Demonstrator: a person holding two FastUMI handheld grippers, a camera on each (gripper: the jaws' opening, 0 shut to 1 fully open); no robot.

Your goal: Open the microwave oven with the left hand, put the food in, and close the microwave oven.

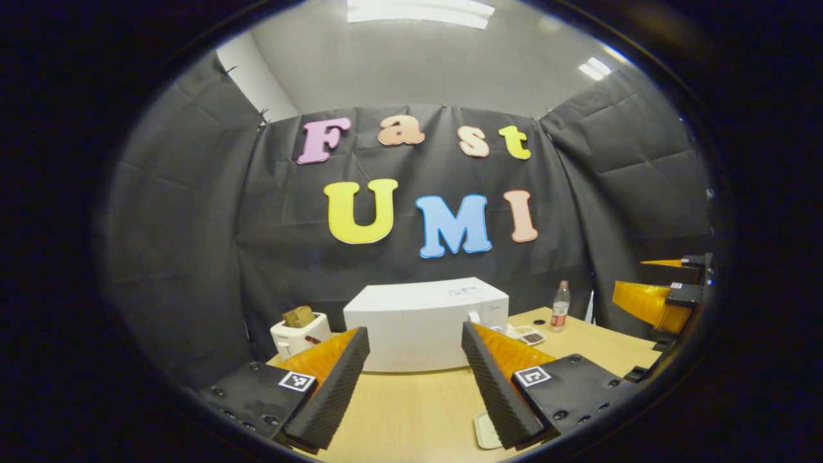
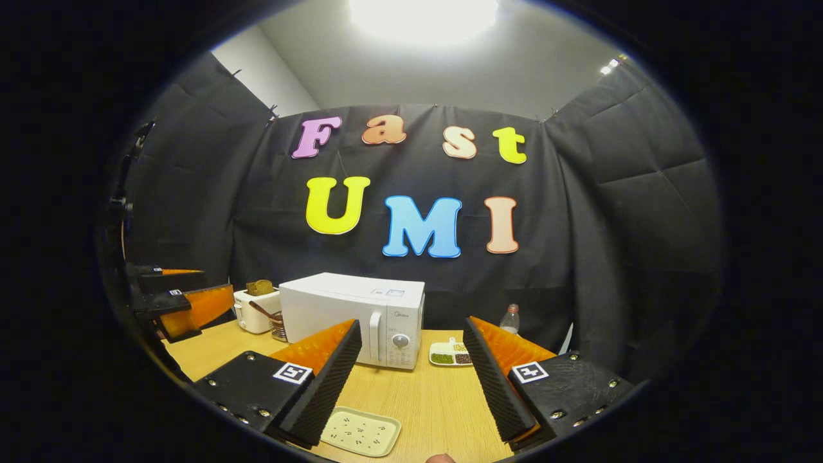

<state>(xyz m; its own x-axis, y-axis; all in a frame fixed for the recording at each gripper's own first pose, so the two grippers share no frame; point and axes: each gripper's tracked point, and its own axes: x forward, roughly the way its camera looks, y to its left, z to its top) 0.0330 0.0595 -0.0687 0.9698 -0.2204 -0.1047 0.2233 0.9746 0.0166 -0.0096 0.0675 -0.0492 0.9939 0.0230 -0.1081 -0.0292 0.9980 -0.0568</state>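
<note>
One divided tray [image 2: 450, 353] w/ beans, microwave-side.

**A staged kitchen corner inside a recording booth**

Black cloth [image 2: 598, 212] hangs in creased panels on three sides, pinned along its top under a plain ceiling with strip lights [image 1: 421, 11]. A wooden worktop [image 2: 427, 402] carries kitchen things: a white microwave oven [image 2: 357, 318] toward the far edge, a toaster [image 2: 254, 310] holding bread at the far left corner, a divided snack dish [image 2: 450, 354], a drinks bottle [image 1: 560, 307] and a pale tray [image 2: 360, 432] near the front edge.
</note>
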